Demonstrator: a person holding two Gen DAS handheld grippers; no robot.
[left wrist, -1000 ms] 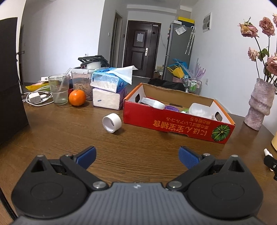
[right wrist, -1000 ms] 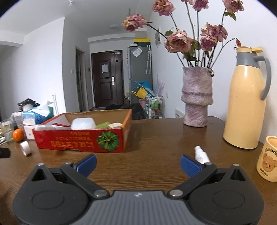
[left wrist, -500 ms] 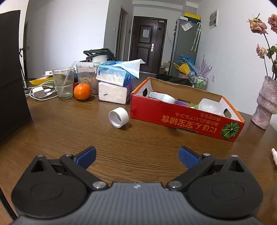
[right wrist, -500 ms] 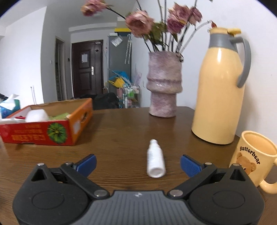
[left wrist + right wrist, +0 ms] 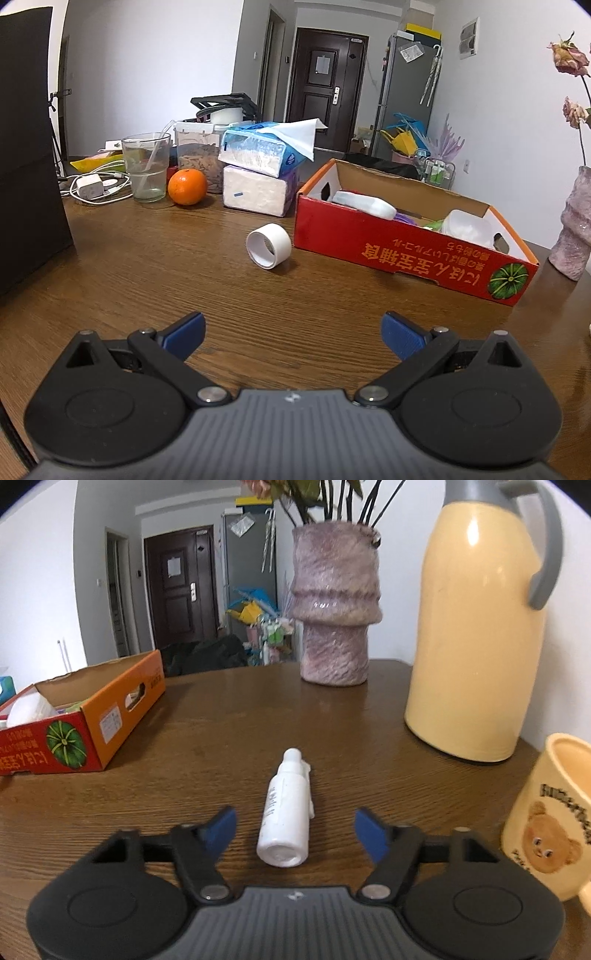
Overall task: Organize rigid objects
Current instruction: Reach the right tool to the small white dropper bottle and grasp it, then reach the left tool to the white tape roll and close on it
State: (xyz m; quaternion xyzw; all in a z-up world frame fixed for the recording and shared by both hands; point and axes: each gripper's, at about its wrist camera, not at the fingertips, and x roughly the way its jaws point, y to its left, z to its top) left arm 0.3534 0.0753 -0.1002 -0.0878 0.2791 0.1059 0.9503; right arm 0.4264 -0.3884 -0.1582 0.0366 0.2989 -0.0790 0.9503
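A small white bottle (image 5: 286, 810) lies on its side on the brown table, cap pointing away. My right gripper (image 5: 295, 829) is open, its blue pads either side of the bottle's base without touching it. A white tape roll (image 5: 269, 245) lies on the table left of a red cardboard box (image 5: 406, 254) that holds white containers; the box also shows in the right wrist view (image 5: 74, 734). My left gripper (image 5: 293, 332) is open and empty, well short of the roll.
A purple vase (image 5: 334, 627), a yellow thermos (image 5: 476, 635) and a bear mug (image 5: 550, 827) stand to the right. Tissue packs (image 5: 258, 173), an orange (image 5: 187, 186), a glass (image 5: 146, 168), a charger (image 5: 88, 186) and a black panel (image 5: 26, 147) stand to the left.
My right gripper swung right and moved forward, so the white bottle now lies between its pads. My left gripper moved closer to the tape roll and the box.
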